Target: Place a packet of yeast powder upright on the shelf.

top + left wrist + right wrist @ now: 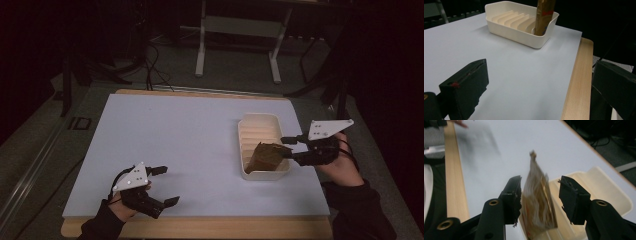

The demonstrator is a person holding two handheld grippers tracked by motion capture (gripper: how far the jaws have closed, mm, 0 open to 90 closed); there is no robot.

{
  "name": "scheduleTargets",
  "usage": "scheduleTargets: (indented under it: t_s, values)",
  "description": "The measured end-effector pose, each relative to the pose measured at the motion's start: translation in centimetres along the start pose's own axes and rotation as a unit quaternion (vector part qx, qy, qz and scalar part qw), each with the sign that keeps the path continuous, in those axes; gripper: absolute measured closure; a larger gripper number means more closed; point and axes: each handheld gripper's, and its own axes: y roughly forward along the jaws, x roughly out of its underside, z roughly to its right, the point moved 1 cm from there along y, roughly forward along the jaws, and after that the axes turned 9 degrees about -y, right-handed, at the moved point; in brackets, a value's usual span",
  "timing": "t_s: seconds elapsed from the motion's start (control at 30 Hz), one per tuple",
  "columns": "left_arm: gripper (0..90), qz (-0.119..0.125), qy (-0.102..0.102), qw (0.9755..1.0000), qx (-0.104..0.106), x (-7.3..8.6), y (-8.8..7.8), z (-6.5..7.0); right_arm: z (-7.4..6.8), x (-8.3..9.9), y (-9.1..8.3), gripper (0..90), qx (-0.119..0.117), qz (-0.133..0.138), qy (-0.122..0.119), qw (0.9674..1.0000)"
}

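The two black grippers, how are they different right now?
The left gripper sits low near the wooden table edge with nothing between its jaws. The right gripper reaches over the cream ribbed plastic tray, jaws either side of the brown foil packet standing inside without pressing it. Both are black, hand-held and open.

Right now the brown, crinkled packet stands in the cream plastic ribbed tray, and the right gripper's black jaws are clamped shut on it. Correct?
Not quite. The brown, crinkled packet does stand in the cream plastic ribbed tray, but the right gripper is open: the right gripper view shows its jaws apart, clear of the packet.
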Motion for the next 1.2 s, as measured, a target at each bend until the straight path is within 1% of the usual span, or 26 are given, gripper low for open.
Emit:
scheduleTargets:
  t_s: [0.07,0.1,0.13,0.2,0.23,0.27,0.3,0.33,0.4,0.43,0.47,0.5,0.53,0.57,0.6,0.7,0.73,0.77,0.8,0.87,0.9,0.97,1.0,1.07,1.17,1.2]
  values:
    - [1.9,0.000,0.000,1.0000,0.000,0.0,0.0,0.0,-0.2,-0.8,-0.4,52.1,0.005,0.012,-0.002,0.9999]
    - [1.9,0.001,-0.001,1.0000,0.000,0.0,0.0,0.0,-0.3,-1.1,-0.6,52.1,0.003,0.018,0.007,0.9998]
    - [1.9,0.002,-0.002,1.0000,0.001,0.1,0.0,0.1,-0.5,-1.6,-0.7,52.1,0.006,0.026,0.013,0.9996]
    - [1.9,0.003,-0.002,1.0000,0.000,0.1,-0.1,0.1,-0.9,-2.3,-0.7,52.1,0.005,0.037,0.017,0.9991]
    - [1.9,0.003,-0.002,1.0000,0.000,0.0,-0.1,0.1,-1.1,-2.5,-0.7,53.5,0.009,0.041,0.019,0.9989]
    - [1.9,0.003,-0.003,1.0000,-0.001,0.0,-0.1,0.1,-1.3,-2.8,-0.7,55.8,0.008,0.046,0.022,0.9987]
    - [1.9,0.003,-0.002,1.0000,-0.002,0.0,-0.1,0.1,-1.6,-3.1,-0.6,53.3,0.009,0.049,0.019,0.9986]
    - [1.9,0.004,-0.002,1.0000,-0.001,0.0,-0.1,0.1,-1.9,-3.4,-0.5,52.6,0.017,0.051,0.019,0.9984]
    - [1.9,0.004,-0.002,1.0000,-0.002,0.0,-0.1,0.1,-2.4,-3.9,-0.2,48.5,0.020,0.058,0.026,0.9978]
    - [1.9,0.004,-0.002,1.0000,-0.001,0.0,-0.1,0.1,-2.7,-4.2,0.0,47.4,0.027,0.061,0.026,0.9974]
    - [1.9,0.005,-0.003,1.0000,-0.001,0.0,-0.1,0.1,-3.0,-4.4,0.2,44.6,0.027,0.067,0.025,0.9971]
    - [1.9,0.005,-0.005,1.0000,0.000,0.0,-0.1,0.1,-3.4,-4.7,0.4,40.6,0.032,0.073,0.021,0.9966]
    - [1.9,0.005,-0.005,1.0000,0.000,0.0,-0.1,0.1,-3.4,-4.7,0.4,40.6,0.032,0.073,0.021,0.9966]
    - [1.9,0.002,-0.006,1.0000,0.001,0.1,-0.1,0.1,-3.8,-4.9,0.7,37.5,0.037,0.076,0.019,0.9962]
    - [1.9,0.000,-0.005,1.0000,0.001,0.1,-0.1,0.1,-4.6,-5.3,1.3,28.9,0.051,0.086,0.011,0.9949]
    - [1.9,-0.001,-0.005,1.0000,0.002,0.1,-0.1,0.2,-5.7,-5.7,2.0,21.9,0.061,0.099,0.015,0.9930]
    - [1.9,-0.001,-0.005,1.0000,0.002,0.1,-0.1,0.2,-5.7,-5.7,2.0,21.9,0.061,0.099,0.015,0.9930]
    - [1.9,0.002,-0.006,1.0000,0.002,0.1,-0.2,0.2,-6.0,-5.8,2.2,20.0,0.061,0.104,0.019,0.9926]
    - [1.9,0.004,-0.005,1.0000,0.001,0.1,-0.2,0.2,-6.8,-5.9,2.6,18.1,0.062,0.109,0.024,0.9918]
    - [1.9,0.005,-0.006,1.0000,0.001,0.1,-0.3,0.2,-7.5,-5.9,3.1,13.8,0.060,0.107,0.024,0.9922]
    - [1.9,0.005,-0.007,1.0000,0.000,0.1,-0.3,0.2,-7.8,-5.9,3.3,13.8,0.061,0.108,0.025,0.9920]
    - [1.9,0.007,-0.009,0.9999,0.000,0.1,-0.4,0.2,-8.5,-5.8,3.7,12.1,0.053,0.108,0.024,0.9924]
    - [1.9,0.009,-0.012,0.9999,0.000,0.1,-0.4,0.2,-8.8,-5.7,3.8,11.8,0.057,0.110,0.024,0.9920]
    - [1.9,0.012,-0.017,0.9998,0.002,0.0,-0.5,0.2,-9.3,-5.4,4.3,10.9,0.039,0.114,0.035,0.9921]
    - [1.9,0.014,-0.019,0.9997,0.002,0.0,-0.5,0.2,-9.8,-4.9,4.8,10.9,0.042,0.119,0.037,0.9914]
    - [1.9,0.014,-0.019,0.9997,0.002,0.0,-0.5,0.2,-10.2,-4.3,5.3,10.9,0.033,0.117,0.044,0.9916]
